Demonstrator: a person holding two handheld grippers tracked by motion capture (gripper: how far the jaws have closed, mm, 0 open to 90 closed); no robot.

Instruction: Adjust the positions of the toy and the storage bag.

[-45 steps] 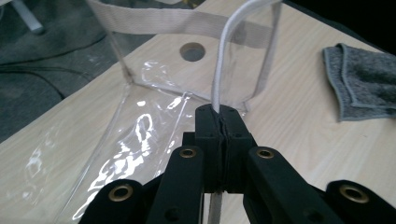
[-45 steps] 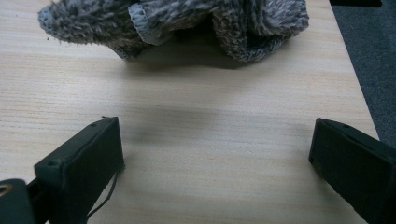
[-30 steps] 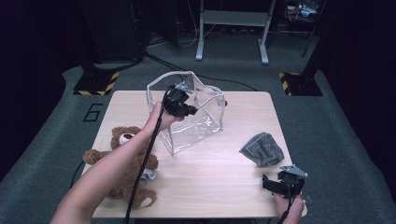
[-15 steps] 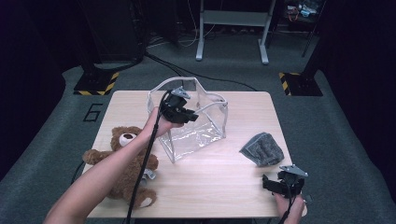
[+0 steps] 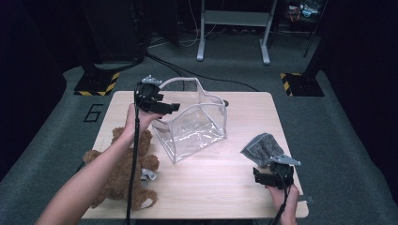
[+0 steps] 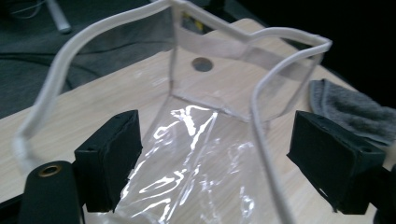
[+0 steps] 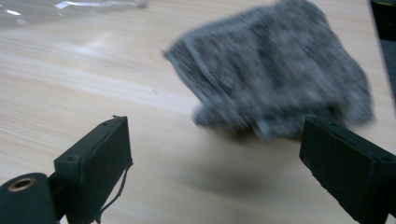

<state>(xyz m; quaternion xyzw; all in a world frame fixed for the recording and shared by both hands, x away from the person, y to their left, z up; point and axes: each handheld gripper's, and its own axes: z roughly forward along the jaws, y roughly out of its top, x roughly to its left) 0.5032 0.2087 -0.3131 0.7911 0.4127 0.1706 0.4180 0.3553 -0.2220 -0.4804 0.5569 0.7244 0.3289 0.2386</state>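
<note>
High view: left gripper (image 5: 171,107) is held at the near-left rim of the clear plastic bag (image 5: 197,126), which stands open and upright on the wooden table (image 5: 220,187), left of centre. Left jaws are seen wide apart and have just been opening; in the left gripper view the bag's white rim (image 6: 261,135) runs between the black pads (image 6: 109,163), but no pad is pressed on it, so nothing is clamped.

Right gripper (image 5: 260,177) is held at the near-right edge of the table, just this side of the grey cloth (image 5: 263,149). Right jaws are also seen apart, closing slightly, with bare tabletop between them; in the right gripper view the cloth (image 7: 275,70) is crumpled just ahead of the pads and blurred, not touched.

Bag and cloth lie well apart. A brown teddy bear (image 5: 123,171) is laid at the near-left of the table, under the left forearm.
</note>
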